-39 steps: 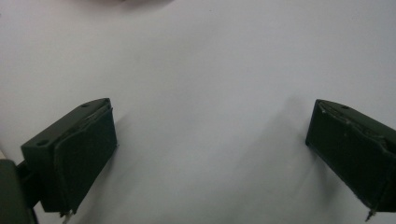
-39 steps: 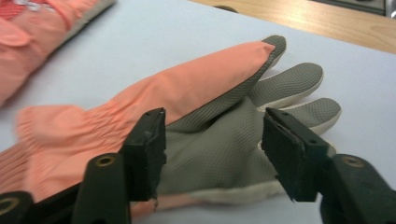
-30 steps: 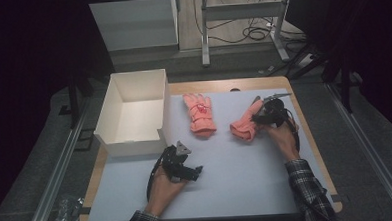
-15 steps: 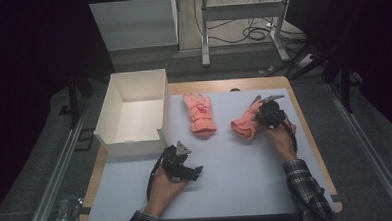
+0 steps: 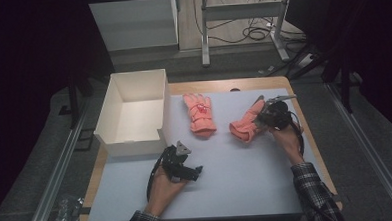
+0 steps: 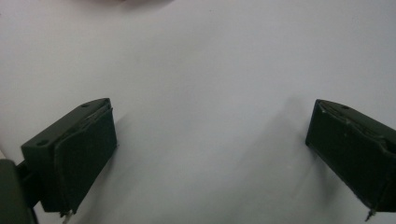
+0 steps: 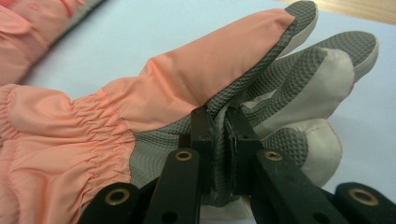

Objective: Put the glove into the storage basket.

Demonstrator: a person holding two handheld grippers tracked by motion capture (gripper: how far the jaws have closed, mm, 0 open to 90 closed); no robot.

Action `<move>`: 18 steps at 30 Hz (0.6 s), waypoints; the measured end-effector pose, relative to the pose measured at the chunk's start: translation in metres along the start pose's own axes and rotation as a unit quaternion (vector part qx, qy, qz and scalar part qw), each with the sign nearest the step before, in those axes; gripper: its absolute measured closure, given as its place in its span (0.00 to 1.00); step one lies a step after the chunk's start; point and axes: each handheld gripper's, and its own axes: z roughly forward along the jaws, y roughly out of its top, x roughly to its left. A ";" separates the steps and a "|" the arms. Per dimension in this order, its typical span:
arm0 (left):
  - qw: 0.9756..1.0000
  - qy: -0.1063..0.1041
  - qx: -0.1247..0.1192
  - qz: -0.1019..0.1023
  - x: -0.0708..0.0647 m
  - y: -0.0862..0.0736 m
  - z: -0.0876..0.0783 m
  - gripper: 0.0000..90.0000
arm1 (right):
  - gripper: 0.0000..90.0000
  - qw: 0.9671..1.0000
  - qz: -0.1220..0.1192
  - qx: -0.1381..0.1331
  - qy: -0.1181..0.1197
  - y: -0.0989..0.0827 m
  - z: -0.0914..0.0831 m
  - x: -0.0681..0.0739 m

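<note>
Two salmon-pink gloves lie on the white mat. One glove [image 5: 200, 113] rests flat near the mat's far middle. The other glove [image 5: 244, 124] [image 7: 177, 88] is at the right, with my right gripper [image 5: 265, 115] [image 7: 218, 123] shut on the grey textured palm fabric between its fingers. My left gripper [image 5: 192, 171] [image 6: 210, 154] hovers low over the bare mat at the near left, open, with nothing between its pads [image 6: 86, 156]. A white open box [image 5: 134, 113] stands at the far left, empty.
The white mat [image 5: 237, 179] covers a wooden table [image 5: 316, 150]; metal rails run along both sides. A white cabinet [image 5: 135, 23] and a metal frame with cables [image 5: 245, 18] stand on the floor beyond the table.
The right gripper and its glove have shifted slightly; the glove looks a little more lifted and bunched. The left gripper has barely moved.
</note>
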 end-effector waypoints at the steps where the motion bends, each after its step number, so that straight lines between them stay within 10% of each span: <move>1: 1.000 0.000 0.000 0.000 0.000 0.000 0.000 0.02 | 0.92 1.000 -0.001 -0.003 0.008 0.001 -0.003 0.001; 10: 1.000 0.000 0.000 0.000 0.000 0.000 0.000 0.02 | 0.92 0.996 -0.038 -0.020 0.074 0.004 -0.033 0.016; 18: 1.000 0.000 0.000 0.000 0.000 0.000 0.000 0.02 | 0.92 0.986 -0.087 -0.022 0.142 -0.004 -0.056 0.035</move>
